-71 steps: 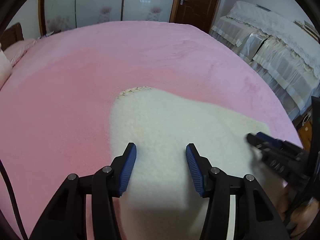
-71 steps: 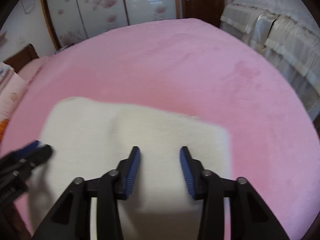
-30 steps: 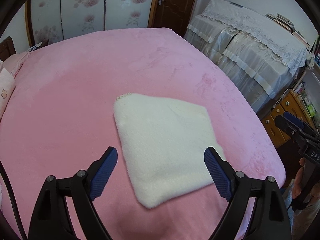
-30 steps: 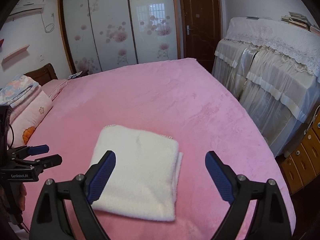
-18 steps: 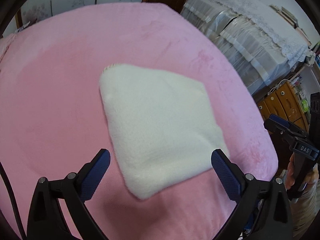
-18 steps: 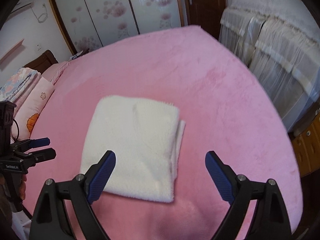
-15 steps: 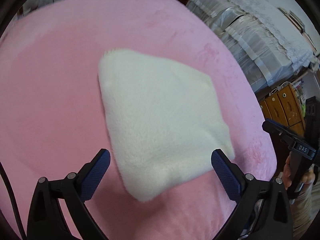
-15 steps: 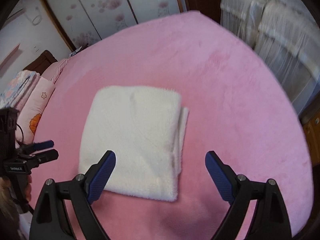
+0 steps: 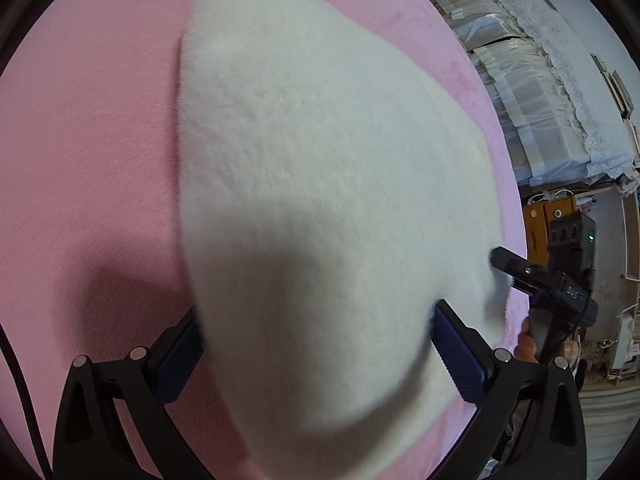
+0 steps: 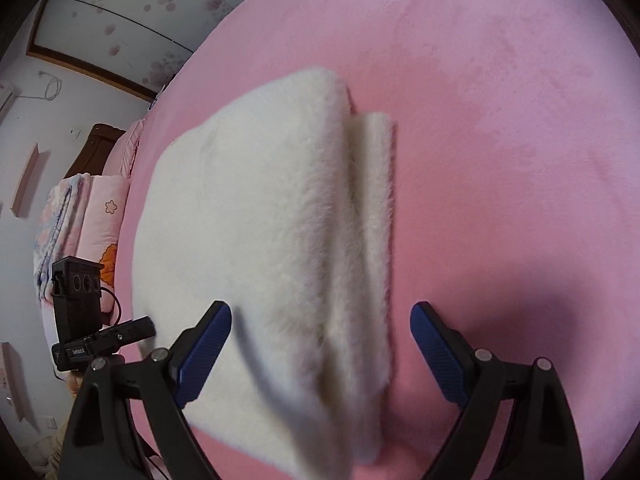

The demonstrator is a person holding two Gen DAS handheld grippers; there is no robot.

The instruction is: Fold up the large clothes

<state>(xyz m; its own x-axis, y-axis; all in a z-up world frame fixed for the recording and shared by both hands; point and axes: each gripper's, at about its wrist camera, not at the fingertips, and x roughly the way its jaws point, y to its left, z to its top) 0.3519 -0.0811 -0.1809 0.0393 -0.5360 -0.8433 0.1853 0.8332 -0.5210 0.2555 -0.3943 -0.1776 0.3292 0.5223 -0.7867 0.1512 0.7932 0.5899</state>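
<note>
Garment: I read the folded white fleece [image 9: 320, 184] as lying flat near the bed's near edge, its long axis running near to far.
Left claw [image 9: 316, 354]: wide open, empty, straddling the near left corner.
Right claw [image 10: 320, 350]: wide open, empty, straddling the near right layered edge; neither is clearly nearer.
Surface: pink plush bed [image 10: 500, 120].
Room: floral wardrobe doors [image 10: 132, 20] far left; draped furniture [image 9: 532, 92] right.

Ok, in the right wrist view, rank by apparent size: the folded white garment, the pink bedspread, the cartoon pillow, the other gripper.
1. pink bedspread
2. folded white garment
3. cartoon pillow and left gripper: look alike in area; the gripper is much nearer the camera, so unranked.
</note>
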